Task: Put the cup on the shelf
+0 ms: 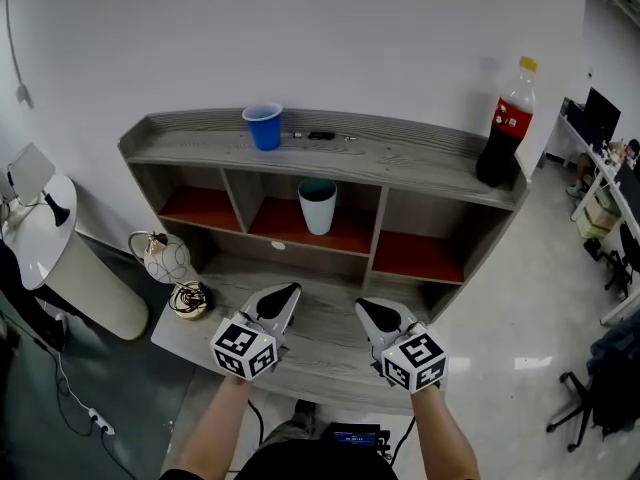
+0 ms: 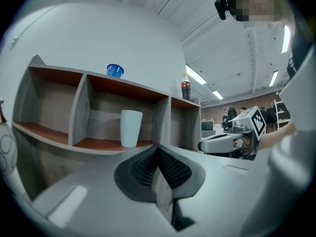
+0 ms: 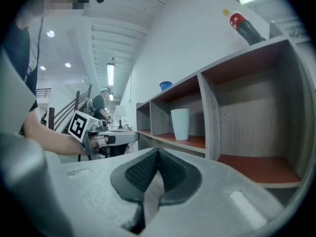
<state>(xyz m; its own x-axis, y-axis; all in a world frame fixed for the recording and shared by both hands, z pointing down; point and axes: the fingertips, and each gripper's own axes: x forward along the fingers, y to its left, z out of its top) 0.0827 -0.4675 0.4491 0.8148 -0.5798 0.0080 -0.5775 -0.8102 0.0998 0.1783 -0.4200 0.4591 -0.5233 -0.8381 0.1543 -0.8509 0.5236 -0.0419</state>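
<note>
Left gripper: jaws clenched, ribbed pads pressed flat together, nothing between them. It was held low over the desk board, pointing at the shelf.
Right gripper: jaws likewise clenched pad to pad and empty, just beside the left one and level with it, also aimed at the shelf.
White cup: stood upright in the middle compartment of the shelf, on its red-brown floor, mouth up, dark teal inside. It was clear of both side walls and well apart from both grippers.
Shelf: grey wood-grain unit against the white wall, with three open compartments in a row under a wide top board. The left and right compartments held nothing that could be seen.
Blue cup: upright on the top board, left of centre, above and to the left of the white cup.
Cola bottle: upright at the right end of the top board, yellow cap, red label.
Small dark item: lay on the top board near the blue cup; too small to identify.
Desk board: grey wood grain, in front of the shelf, under both grippers.
</note>
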